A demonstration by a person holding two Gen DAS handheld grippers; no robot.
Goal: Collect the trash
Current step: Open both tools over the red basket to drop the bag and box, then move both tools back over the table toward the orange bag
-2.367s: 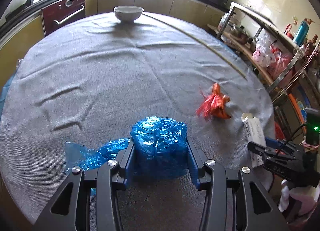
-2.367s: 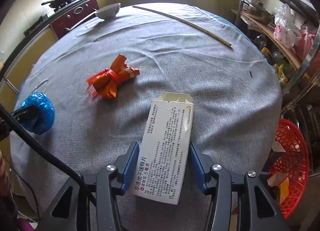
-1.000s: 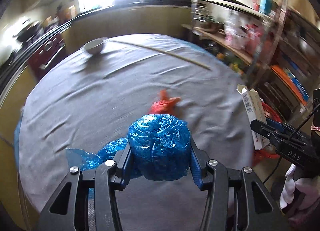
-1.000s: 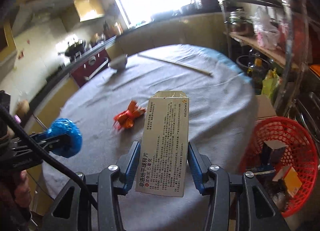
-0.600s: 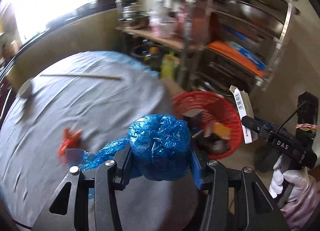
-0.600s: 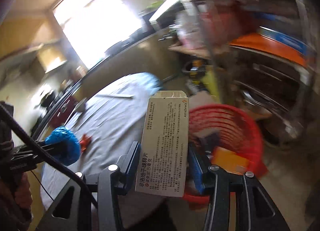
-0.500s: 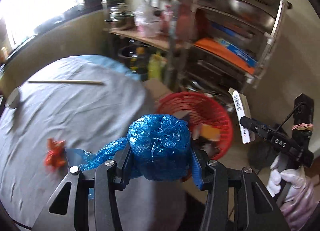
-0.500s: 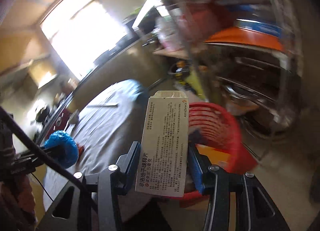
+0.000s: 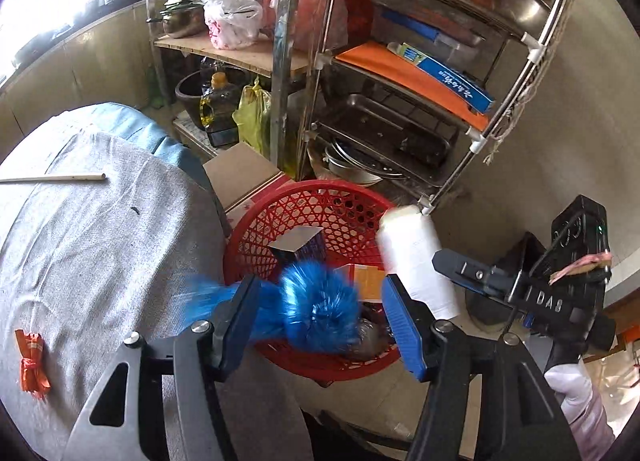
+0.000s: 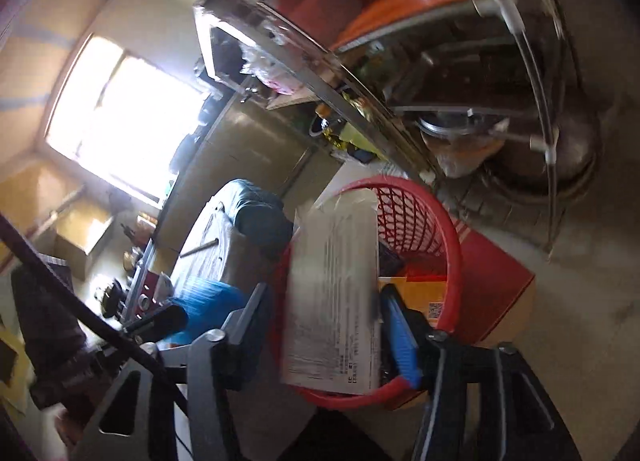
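Red basket (image 9: 344, 205) below, both grippers spread, orange wrapper (image 9: 32, 361) in left view only

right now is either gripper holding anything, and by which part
Neither appears to. The left gripper is open; the blue plastic bag blurs between its jaws, dropping over the red basket. The right gripper is open around the blurred white carton.

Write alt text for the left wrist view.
The left gripper has its jaws spread over a red mesh basket on the floor, with a motion-blurred blue plastic bag between them. At right, the right gripper holds a white box at the basket's rim; an orange wrapper lies on the grey-clothed table.
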